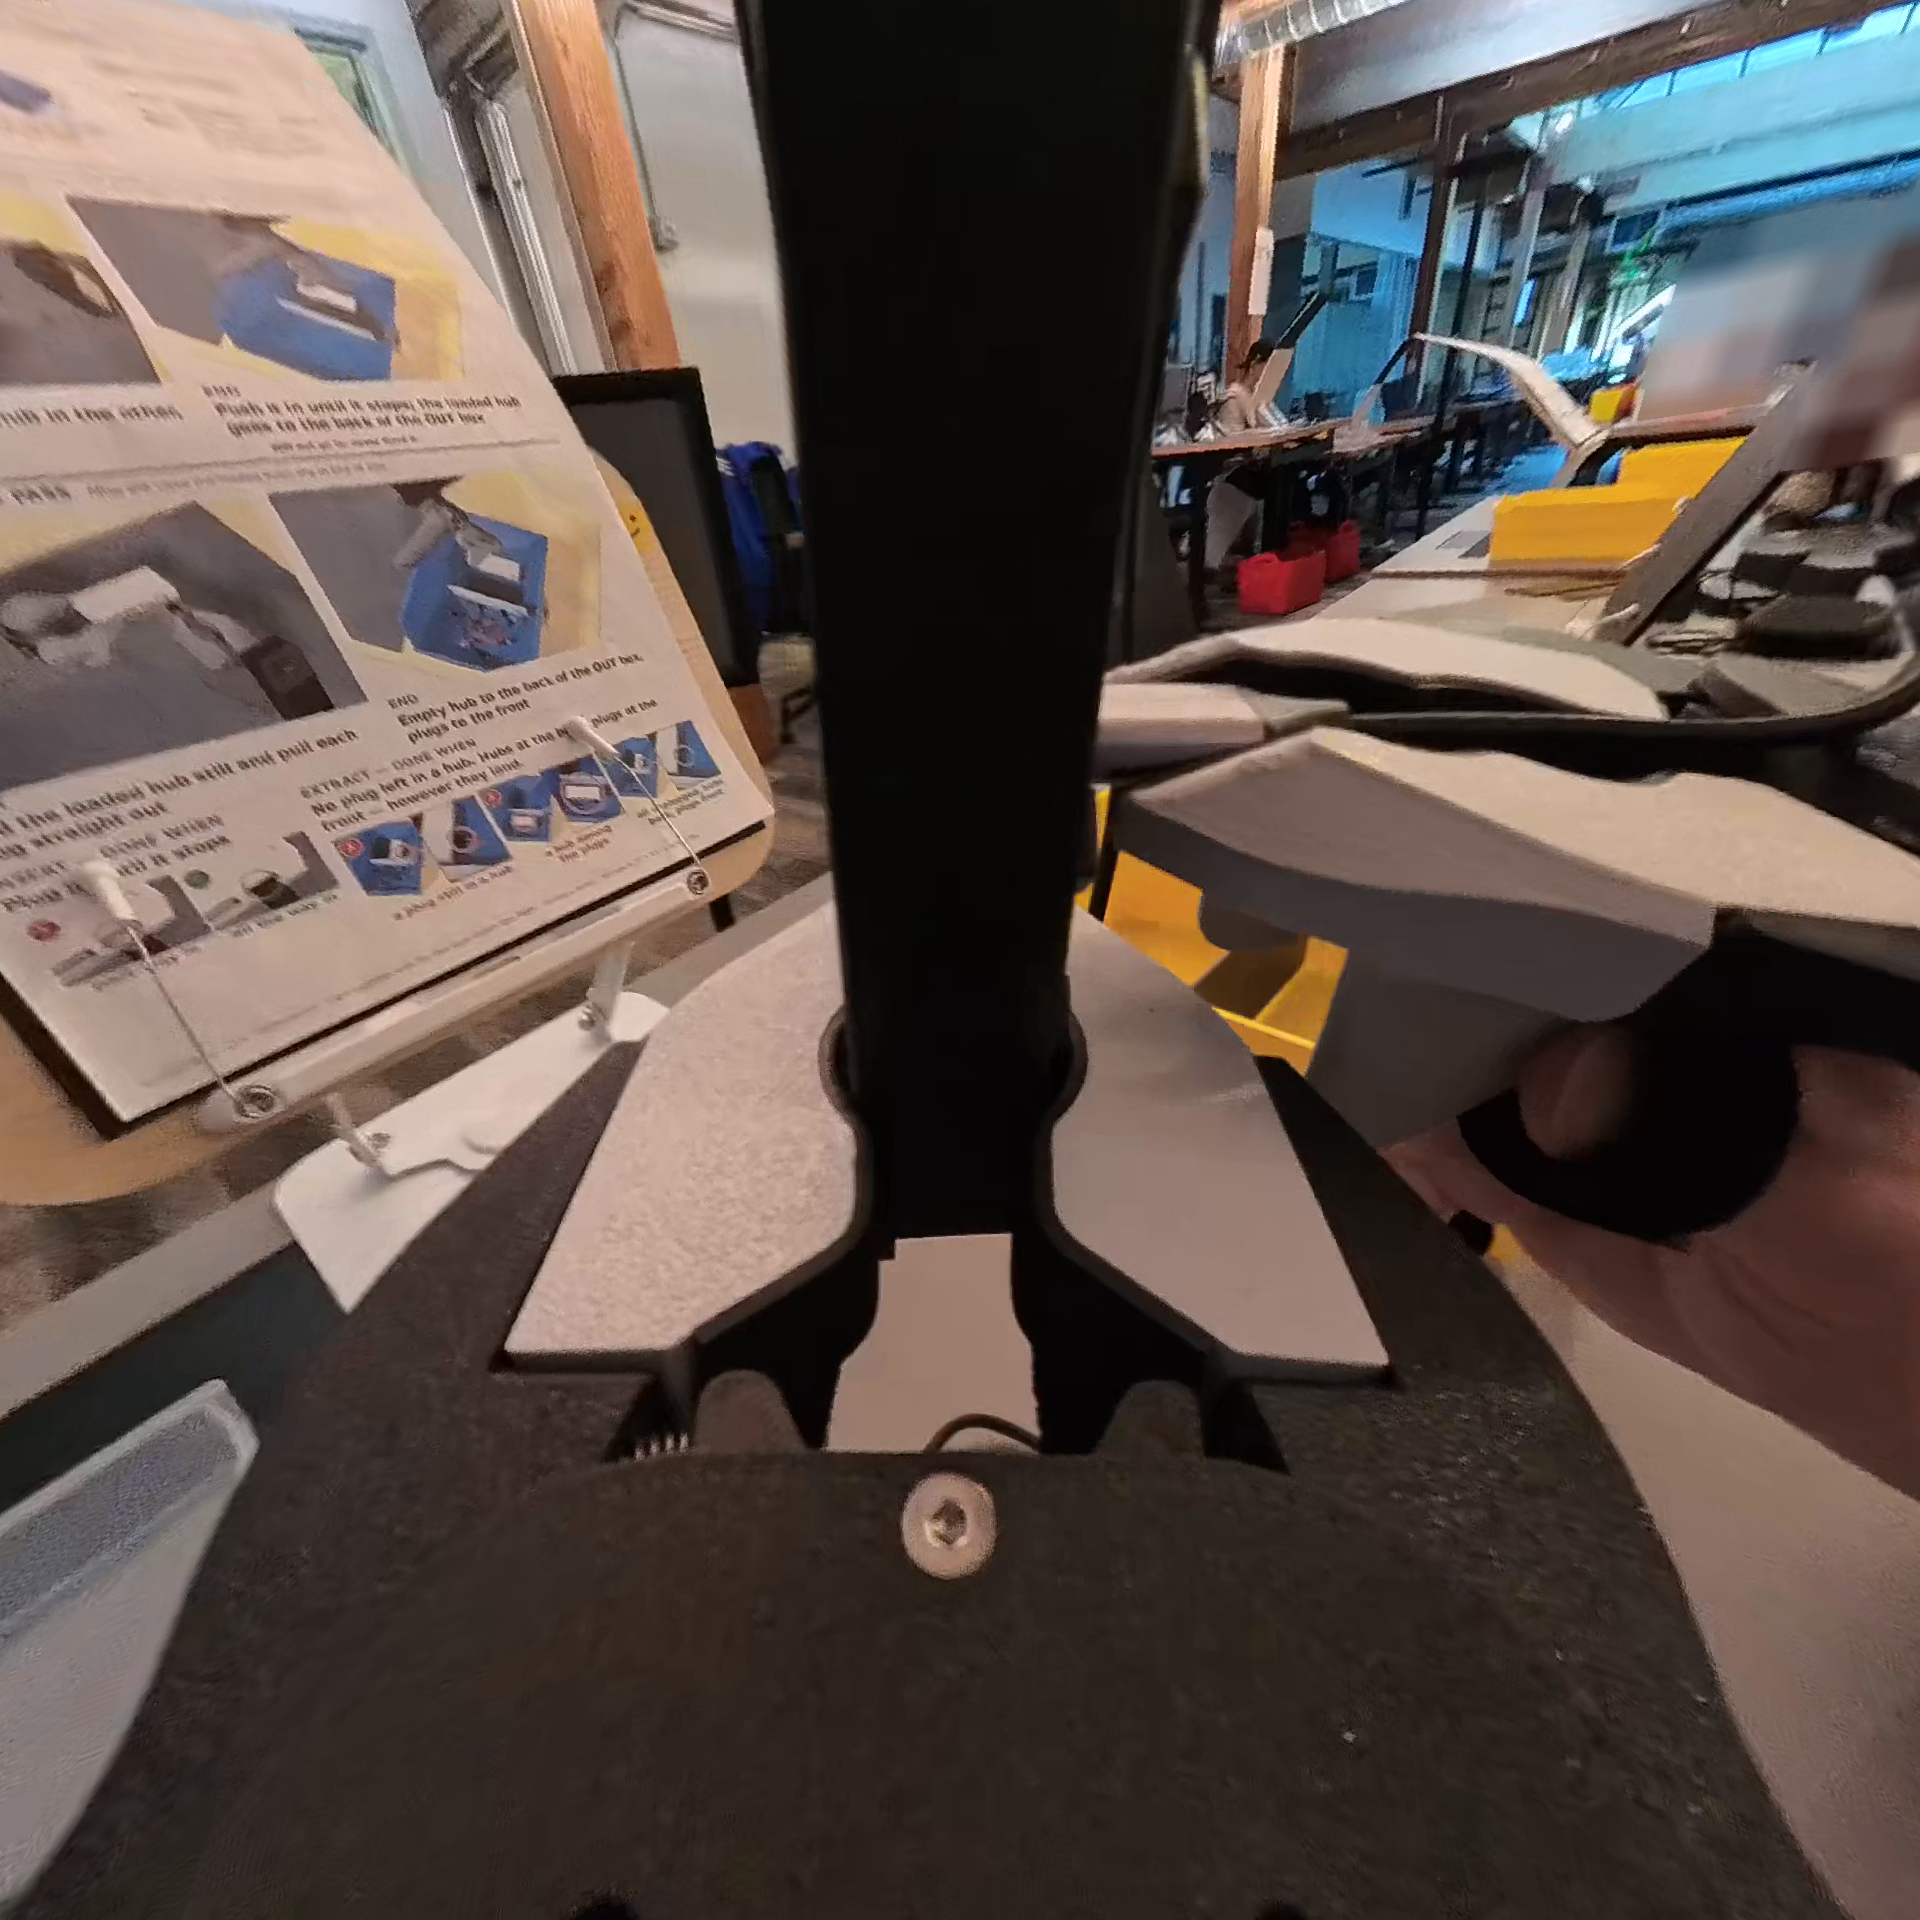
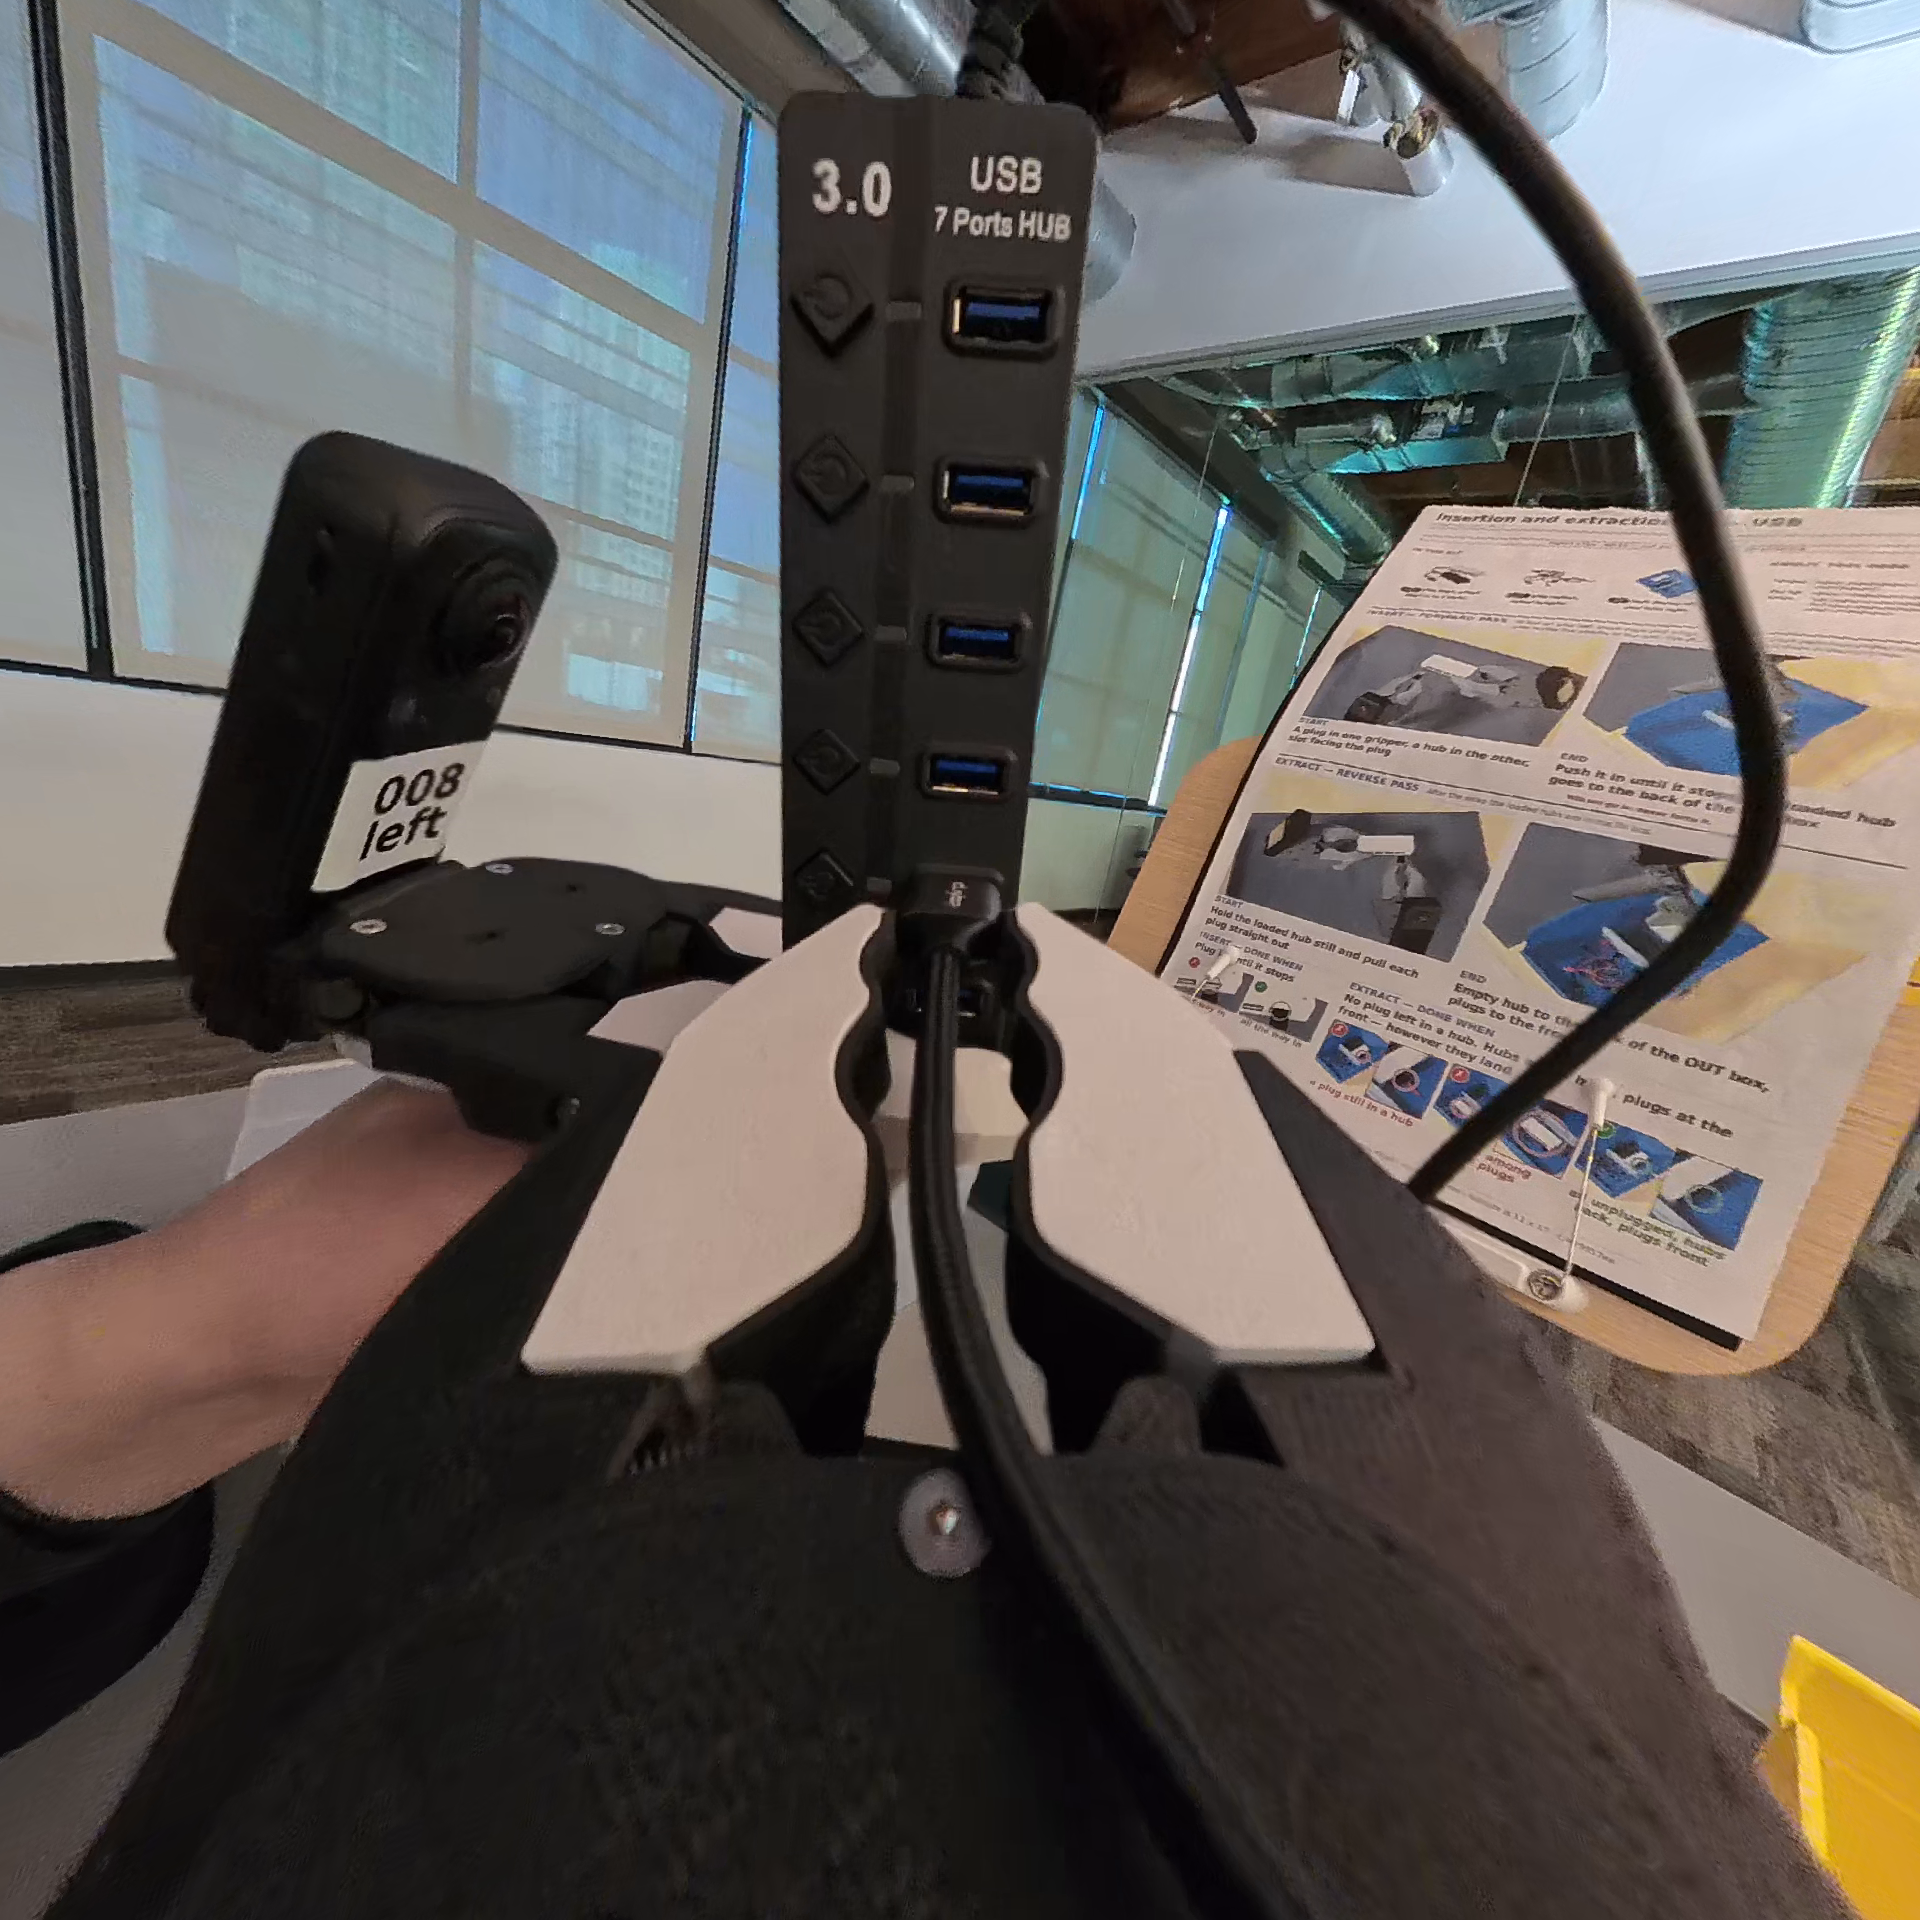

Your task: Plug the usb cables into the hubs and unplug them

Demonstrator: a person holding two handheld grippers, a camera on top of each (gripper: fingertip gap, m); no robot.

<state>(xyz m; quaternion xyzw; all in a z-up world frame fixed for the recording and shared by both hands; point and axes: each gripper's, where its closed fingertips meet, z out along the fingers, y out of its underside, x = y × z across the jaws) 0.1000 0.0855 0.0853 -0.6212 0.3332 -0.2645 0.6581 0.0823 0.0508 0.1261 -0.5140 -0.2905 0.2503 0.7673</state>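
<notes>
Hub stands upright, long axis vertical, port face toward right camera, base clamped between closed left gripper fingers. Right gripper pinches black plug seated in a lower port; cable loops back overhead. Instruction sheet stands off to the side.

Illustrated instruction sheet propped on stand; yellow bin behind.

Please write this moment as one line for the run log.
left gripper: shut on black USB hub | right gripper: shut on USB plug | plug seated in fifth port | upper four ports empty
</notes>
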